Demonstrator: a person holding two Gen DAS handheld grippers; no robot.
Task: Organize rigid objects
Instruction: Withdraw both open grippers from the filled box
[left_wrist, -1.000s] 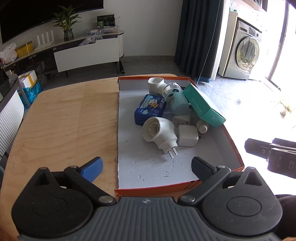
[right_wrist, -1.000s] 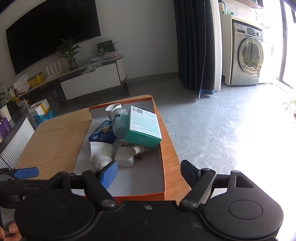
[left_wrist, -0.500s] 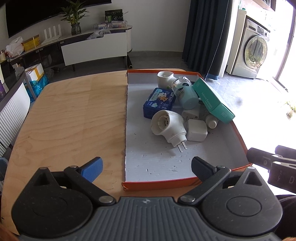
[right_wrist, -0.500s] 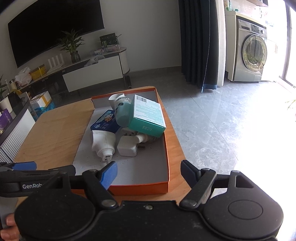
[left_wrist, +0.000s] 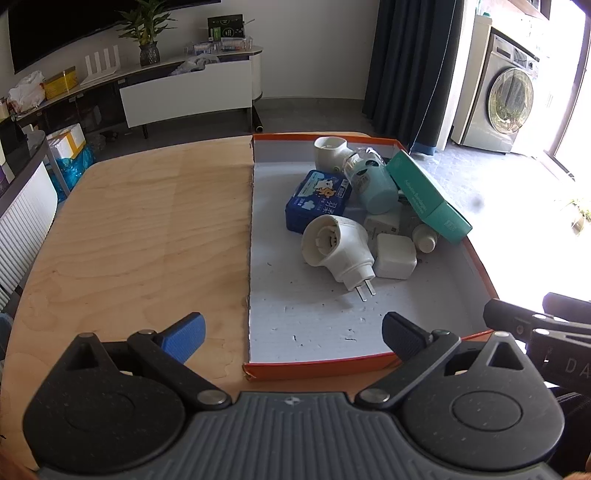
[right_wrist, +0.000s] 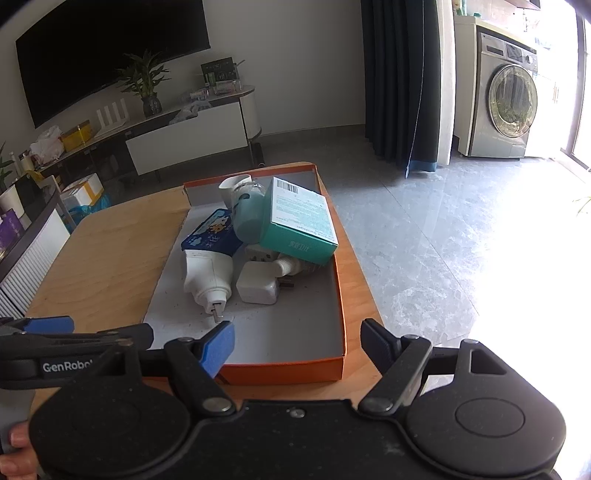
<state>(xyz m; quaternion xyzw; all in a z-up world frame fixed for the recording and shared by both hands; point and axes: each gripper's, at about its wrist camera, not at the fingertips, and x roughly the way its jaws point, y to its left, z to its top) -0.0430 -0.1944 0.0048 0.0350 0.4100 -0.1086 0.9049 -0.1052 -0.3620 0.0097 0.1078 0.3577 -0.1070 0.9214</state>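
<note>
An orange-walled box lid (left_wrist: 317, 365) (right_wrist: 284, 371) lies on the wooden table (left_wrist: 140, 229) (right_wrist: 110, 266) and holds a pile. In it are a white plug-in device (left_wrist: 336, 251) (right_wrist: 208, 277), a white charger cube (left_wrist: 394, 256) (right_wrist: 256, 283), a blue packet (left_wrist: 319, 199) (right_wrist: 212, 232), a pale blue plug-in device (left_wrist: 371, 182) (right_wrist: 247, 216) and a teal box (left_wrist: 424, 195) (right_wrist: 299, 221). My left gripper (left_wrist: 293, 334) stands open over the lid's near edge, holding nothing. My right gripper (right_wrist: 297, 341) is open just before the lid's near right corner.
A white tube piece (left_wrist: 328, 149) sits at the lid's far end. Beyond the table are a TV cabinet (left_wrist: 184, 92), a dark curtain (left_wrist: 410, 66) and a washing machine (right_wrist: 509, 107). A white radiator (left_wrist: 22, 229) stands to the left of the table. A person's thumb (right_wrist: 18, 441) shows at bottom left.
Both grippers have drawn back and risen slightly from the lid, so more of the table shows. Both stay open and the pile has not moved.
</note>
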